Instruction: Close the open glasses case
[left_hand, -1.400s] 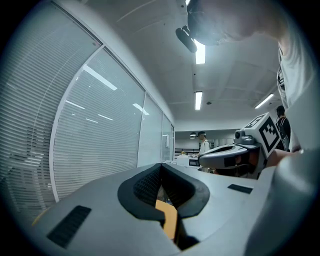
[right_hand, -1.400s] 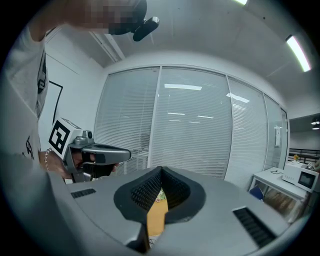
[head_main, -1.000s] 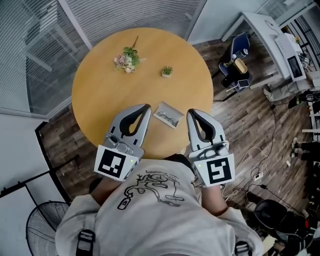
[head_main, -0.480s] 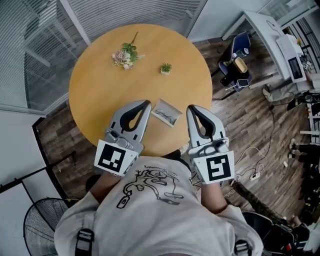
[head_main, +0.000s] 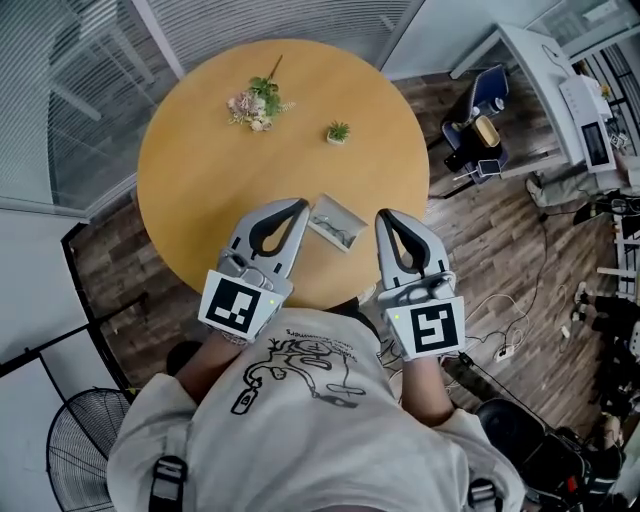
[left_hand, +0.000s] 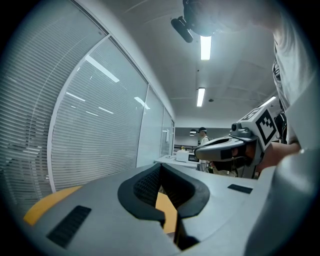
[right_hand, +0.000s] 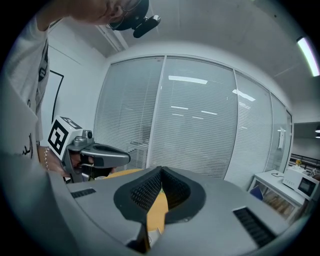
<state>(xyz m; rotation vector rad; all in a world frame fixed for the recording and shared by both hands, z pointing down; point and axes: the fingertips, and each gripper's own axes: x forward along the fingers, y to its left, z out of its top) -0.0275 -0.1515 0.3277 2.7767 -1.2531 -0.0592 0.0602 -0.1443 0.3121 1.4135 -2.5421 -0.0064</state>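
Observation:
An open glasses case (head_main: 336, 221) lies on the round wooden table (head_main: 210, 170) near its front edge, with a pair of glasses inside. My left gripper (head_main: 298, 206) hovers just left of the case and my right gripper (head_main: 384, 216) just right of it; both are shut with nothing held. In the left gripper view the left gripper (left_hand: 160, 166) has its tips meeting, with the right gripper (left_hand: 227, 148) beyond. The right gripper view shows the right gripper (right_hand: 160, 170) with jaws together and the left gripper (right_hand: 102, 155) at left. Neither gripper view shows the case.
A small bunch of flowers (head_main: 257, 103) and a tiny potted plant (head_main: 338, 131) sit on the table's far side. Glass walls with blinds (head_main: 60, 90) stand behind the table. A desk and chair (head_main: 480, 120) are at the right, and a fan (head_main: 70, 440) at the lower left.
Both grippers have sunk a little toward the table and now flank the case more closely. Their jaws stay shut.

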